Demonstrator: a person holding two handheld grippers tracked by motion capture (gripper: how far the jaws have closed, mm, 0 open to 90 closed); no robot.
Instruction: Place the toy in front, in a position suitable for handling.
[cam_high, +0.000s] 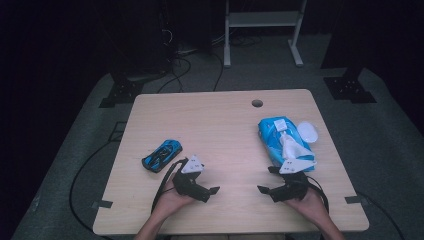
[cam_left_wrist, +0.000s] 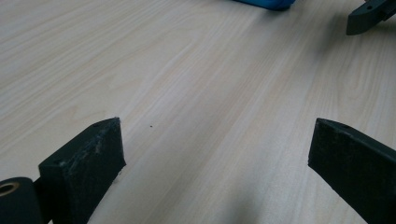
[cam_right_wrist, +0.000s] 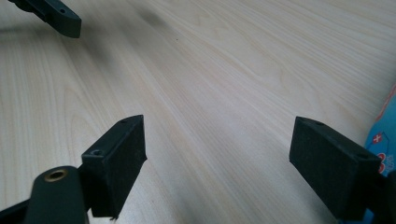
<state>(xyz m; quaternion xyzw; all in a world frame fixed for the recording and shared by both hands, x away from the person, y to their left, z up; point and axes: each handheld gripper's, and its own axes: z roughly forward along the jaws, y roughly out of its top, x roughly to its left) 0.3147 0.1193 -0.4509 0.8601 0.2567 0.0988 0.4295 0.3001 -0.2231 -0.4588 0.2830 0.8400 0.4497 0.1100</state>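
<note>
Toy car (cam_high: 162, 155) beside left gripper (cam_high: 212, 191)

Left claw (cam_high: 214, 190) and right claw (cam_high: 263, 176) low, facing inward, jaws wide apart.

wipes pack (cam_right_wrist: 384, 135): cut by right edge, print unreadable | toy car (cam_high: 162, 155): details too small

A pale wood-grain counter (cam_high: 225, 130) with a round hole near its far edge carries two things. A blue toy car (cam_high: 162, 155) lies just beyond the left hand-held gripper (cam_high: 212, 192); a blue wipes pack (cam_high: 280, 137) lies just beyond the right hand-held gripper (cam_high: 267, 181).
</note>
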